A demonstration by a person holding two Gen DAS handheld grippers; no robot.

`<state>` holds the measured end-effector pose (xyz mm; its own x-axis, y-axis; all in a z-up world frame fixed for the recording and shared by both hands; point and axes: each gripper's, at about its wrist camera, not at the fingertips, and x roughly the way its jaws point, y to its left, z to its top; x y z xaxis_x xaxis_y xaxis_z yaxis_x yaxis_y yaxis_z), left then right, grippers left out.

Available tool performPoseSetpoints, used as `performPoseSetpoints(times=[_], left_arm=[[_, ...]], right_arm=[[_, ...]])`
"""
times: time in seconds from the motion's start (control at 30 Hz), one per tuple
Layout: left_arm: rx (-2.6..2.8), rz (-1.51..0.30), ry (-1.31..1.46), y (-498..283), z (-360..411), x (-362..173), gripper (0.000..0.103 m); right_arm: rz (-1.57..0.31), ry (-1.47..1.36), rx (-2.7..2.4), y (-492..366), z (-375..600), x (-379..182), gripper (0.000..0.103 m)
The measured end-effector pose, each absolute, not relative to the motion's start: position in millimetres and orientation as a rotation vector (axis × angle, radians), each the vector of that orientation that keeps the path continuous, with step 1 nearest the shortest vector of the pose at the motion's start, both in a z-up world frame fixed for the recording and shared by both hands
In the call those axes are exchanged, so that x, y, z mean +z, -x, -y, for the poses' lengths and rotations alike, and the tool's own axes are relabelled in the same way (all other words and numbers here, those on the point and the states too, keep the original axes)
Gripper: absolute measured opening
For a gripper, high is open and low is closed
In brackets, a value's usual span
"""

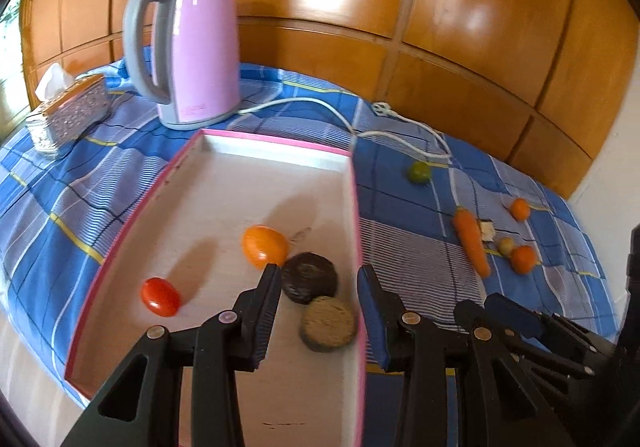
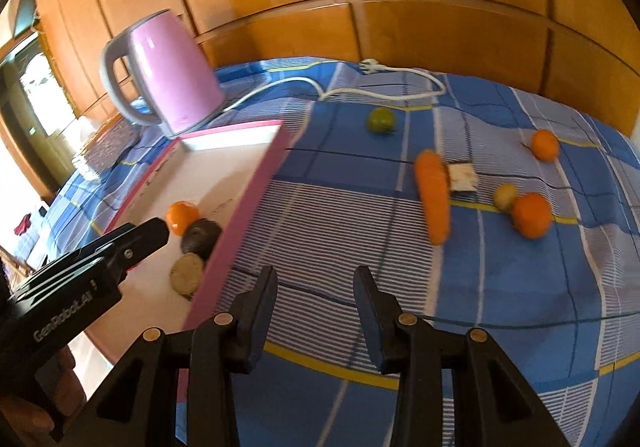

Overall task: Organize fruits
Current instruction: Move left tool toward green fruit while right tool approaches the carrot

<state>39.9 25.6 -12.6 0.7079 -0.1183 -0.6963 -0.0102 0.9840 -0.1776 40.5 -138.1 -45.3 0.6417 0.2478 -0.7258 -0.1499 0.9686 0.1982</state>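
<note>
- Tray [image 1: 160,191]: pink-rimmed and white inside, it lies on the blue checked cloth [image 2: 500,287] in front of the pink kettle [image 1: 200,47].
- Contents I see in the tray: a red tomato [image 1: 160,296] near its left wall, an orange fruit [image 1: 264,246] at mid-floor, a dark round piece [image 1: 309,282] touching it, and a pale brown round piece [image 1: 329,324] just beside the right wall.
- My left gripper [image 1: 318,311] hangs over the tray's right side; its jaws stand apart with nothing between the pads, and the two round pieces show in the gap below.
- My right gripper [image 2: 316,311] hangs over bare cloth just right of the tray; its jaws are likewise apart and empty.
- Loose items on the cloth, right of the tray: a carrot [image 2: 433,197], a small pale block [image 2: 462,177] touching its side, a green fruit [image 2: 381,120] near the white cord [image 2: 384,95], a far small orange [image 2: 545,145], and a near larger orange [image 2: 532,215] with a small yellowish fruit [image 2: 505,196] against it.
- The pale block is blurred; I cannot tell what it is, perhaps a cut piece of food.
- Tissue box [image 1: 72,107]: it sits left of the kettle, well apart from the fruit.
- Wooden panels [image 1: 440,7] close the scene behind the cloth.
</note>
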Motion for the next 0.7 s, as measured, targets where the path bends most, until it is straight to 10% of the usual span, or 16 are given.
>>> performPoseSetpoints(times=[0.7], left_arm=[[-0.160,-0.806,0.110,-57.2,29.1,-17.8,0.040]], right_arm=[[-0.842,-0.216,0.083,-52.9,204.4,-51.6,0.040]])
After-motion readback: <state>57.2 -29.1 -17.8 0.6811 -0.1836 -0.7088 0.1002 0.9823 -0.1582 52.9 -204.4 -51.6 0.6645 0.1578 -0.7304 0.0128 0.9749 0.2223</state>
